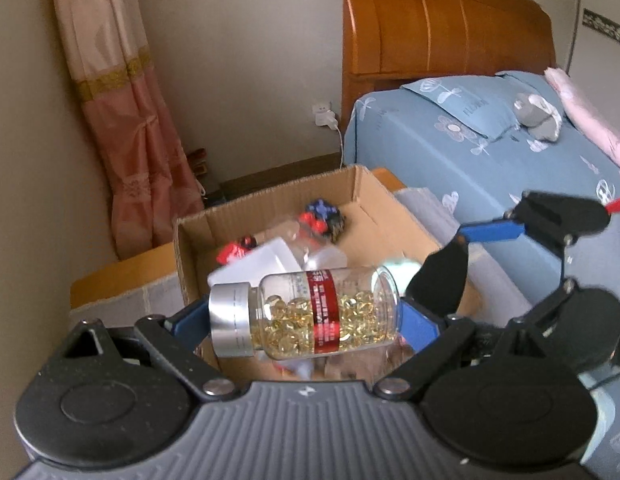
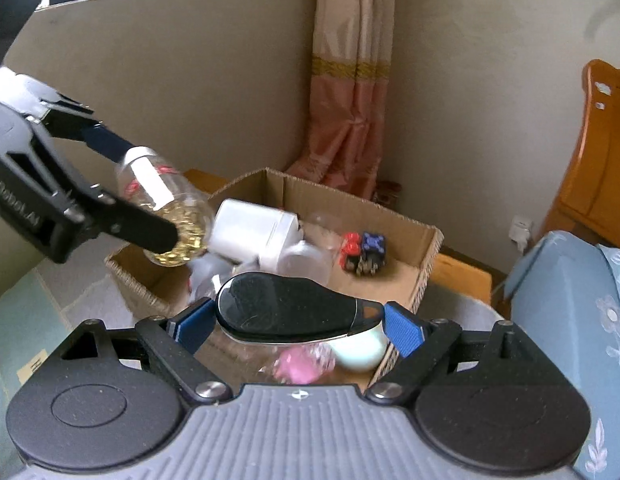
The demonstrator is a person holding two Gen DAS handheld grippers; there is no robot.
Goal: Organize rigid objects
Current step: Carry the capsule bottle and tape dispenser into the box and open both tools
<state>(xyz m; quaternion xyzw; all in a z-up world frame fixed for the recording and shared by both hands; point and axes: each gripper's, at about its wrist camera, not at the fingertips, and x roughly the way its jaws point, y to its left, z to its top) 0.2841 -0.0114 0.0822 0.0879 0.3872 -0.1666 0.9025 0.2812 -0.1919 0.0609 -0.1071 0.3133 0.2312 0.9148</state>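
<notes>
Bottle (image 1: 305, 314) (capsules inside) sits clamped sideways in left gripper (image 1: 305, 320) above the box (image 1: 269, 208), right gripper (image 2: 297, 320) likewise clamping a black case (image 2: 285, 312), both apparently poised for dropping in.

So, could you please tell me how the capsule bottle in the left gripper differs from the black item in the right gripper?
The capsule bottle is clear, showing yellow capsules, with a silver cap and red label; the black computer mouse is opaque and glossy. The bottle is a cylinder; the mouse is flat and rounded. Both lie sideways, gripped end to end by the left gripper and right gripper, over the cardboard box.

clear plastic bottle (image 1: 326, 312), brushed metal cap (image 1: 229, 320), corrugated cardboard box (image 1: 277, 200)
</notes>
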